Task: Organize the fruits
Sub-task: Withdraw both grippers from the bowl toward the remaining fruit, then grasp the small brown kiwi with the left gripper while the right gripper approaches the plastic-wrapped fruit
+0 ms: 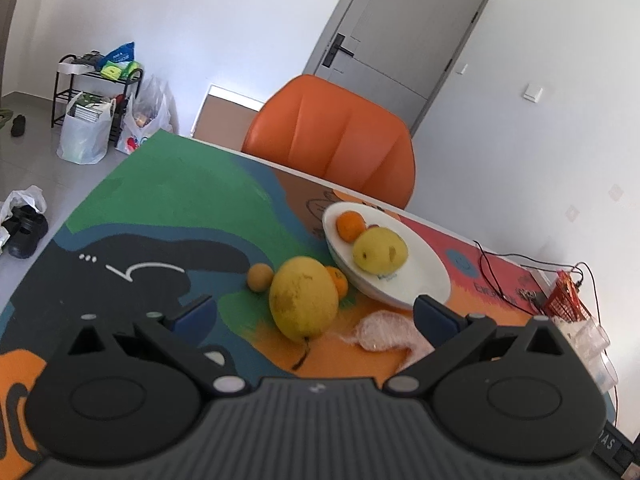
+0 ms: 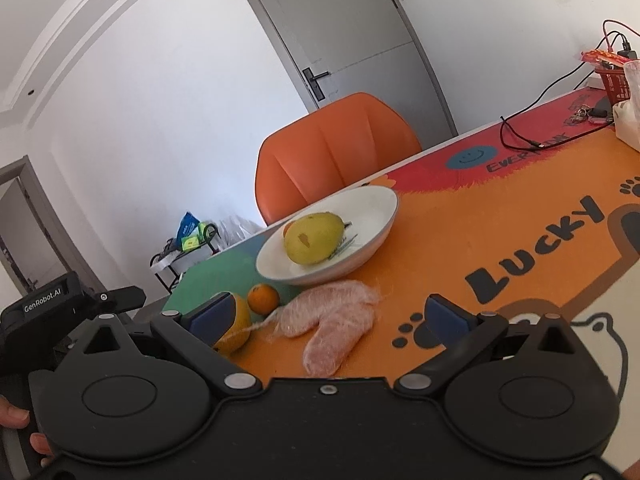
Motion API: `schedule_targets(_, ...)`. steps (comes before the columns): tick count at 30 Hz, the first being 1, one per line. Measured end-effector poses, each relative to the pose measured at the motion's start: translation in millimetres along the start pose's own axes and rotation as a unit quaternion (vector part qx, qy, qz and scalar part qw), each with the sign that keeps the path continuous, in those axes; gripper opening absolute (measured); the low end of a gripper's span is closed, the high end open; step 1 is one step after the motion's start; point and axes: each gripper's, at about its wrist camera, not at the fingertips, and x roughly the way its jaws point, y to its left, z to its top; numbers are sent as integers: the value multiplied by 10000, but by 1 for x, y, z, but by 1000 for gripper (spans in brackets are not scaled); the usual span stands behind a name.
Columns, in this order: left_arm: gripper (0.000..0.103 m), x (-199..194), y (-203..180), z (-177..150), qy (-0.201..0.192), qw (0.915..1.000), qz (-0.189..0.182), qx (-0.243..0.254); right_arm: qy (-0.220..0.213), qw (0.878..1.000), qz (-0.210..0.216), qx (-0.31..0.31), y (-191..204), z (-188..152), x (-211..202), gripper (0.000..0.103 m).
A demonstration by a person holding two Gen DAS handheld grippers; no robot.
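Observation:
A big yellow pear (image 1: 303, 298) lies on the colourful table mat just ahead of my left gripper (image 1: 315, 314), whose fingers stand open and clear of the fruit. Beside that pear are a small orange (image 1: 338, 280) and a tan round fruit (image 1: 260, 277). A white bowl (image 1: 424, 270) holds a second pear (image 1: 380, 250) and an orange (image 1: 351, 225). My right gripper (image 2: 328, 316) is open over pink foam netting (image 2: 328, 328), touching nothing. From the right wrist view I see the bowl (image 2: 384, 200), its pear (image 2: 314, 238), the loose orange (image 2: 263, 299) and the big pear (image 2: 236, 332) half hidden by a finger.
An orange chair (image 1: 332, 136) stands behind the table's far edge. Cables (image 2: 520, 136), a red basket (image 1: 568, 300) and clear plastic cups (image 1: 588, 336) crowd the right end. A shoe rack and bags (image 1: 96, 120) sit on the floor at left. The left gripper's body (image 2: 60, 300) shows beside the right one.

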Motion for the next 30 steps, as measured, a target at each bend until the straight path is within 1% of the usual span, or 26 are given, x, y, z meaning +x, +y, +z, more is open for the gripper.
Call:
schedule_targets(13,102,2,-5,-27,256,9995,-38,189,133,9997,21,-179,4,-16,-7,101)
schedule_targets(16,101,4,-6,-31,257,9994,-24,242,150,9997,-5,-187,3,-17,-6,97)
schedule_targets(18,101,7,-8,-35,278,9992,-49,282,194,9996,-13,-189,2,-19,-4,91)
schedule_targets(20,99,9,-9,-38,281,9991,-79,315,241,9995,-29,-180,0,-20,-2,87)
schedule_targets(21,96,10,-9,-40,280,9990,-79,339,255,9995,-31,-171,0,-20,-1,85)
schedule_targets(24,89,17,-12,-44,350,9986,-88,380,307,9994,-47,-151,-3,-22,3,84)
schedule_targets(26,86,23,-12,-47,417,9984,-89,376,339,9993,-56,-153,-4,-23,6,84)
schedule_targets(30,74,34,-13,-53,488,9980,-81,387,418,9989,-53,-192,-5,-25,11,82)
